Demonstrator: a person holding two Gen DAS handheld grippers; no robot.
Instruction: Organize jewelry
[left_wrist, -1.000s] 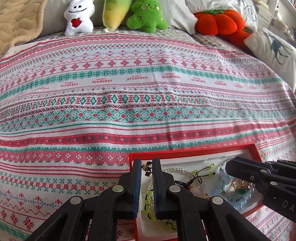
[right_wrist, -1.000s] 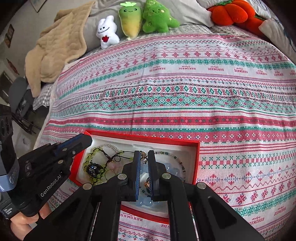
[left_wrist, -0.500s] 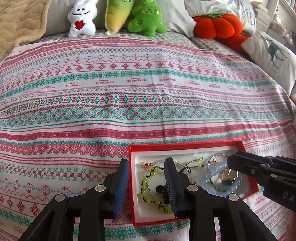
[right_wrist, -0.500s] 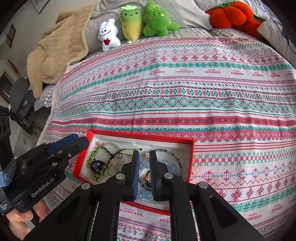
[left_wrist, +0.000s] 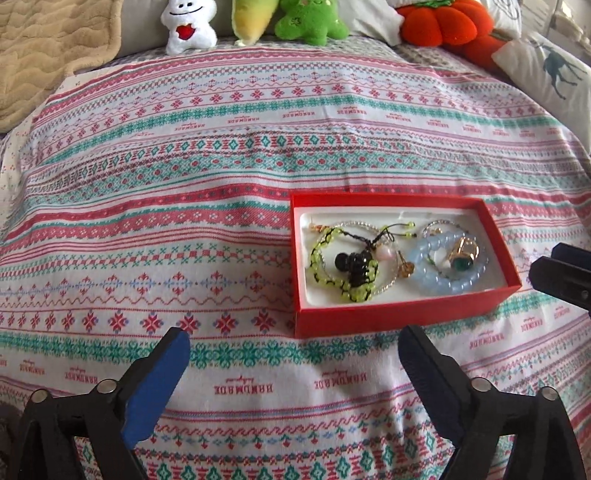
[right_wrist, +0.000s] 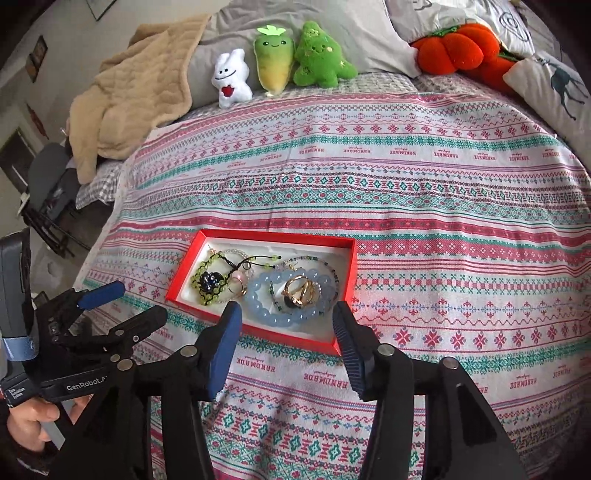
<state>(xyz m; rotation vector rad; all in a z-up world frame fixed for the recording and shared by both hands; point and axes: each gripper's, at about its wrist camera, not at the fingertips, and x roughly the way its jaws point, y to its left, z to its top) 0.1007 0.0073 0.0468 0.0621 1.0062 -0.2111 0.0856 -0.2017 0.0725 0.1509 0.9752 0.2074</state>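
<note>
Patterned bedspread (left_wrist: 221, 155): plush toys (right_wrist: 280, 70) behind red jewelry box (right_wrist: 184, 284); nothing blocking.

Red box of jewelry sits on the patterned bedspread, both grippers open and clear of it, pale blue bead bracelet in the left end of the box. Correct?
Not quite: the pale blue bead bracelet lies in the right end of the red box, as the left wrist view shows. The rest holds.

Both wrist views look steeply down across the bed (left_wrist: 258, 155) toward the pillows, near; both share the red box (left_wrist: 399, 314) (right_wrist: 280, 334), plush toys (right_wrist: 273, 74).
</note>
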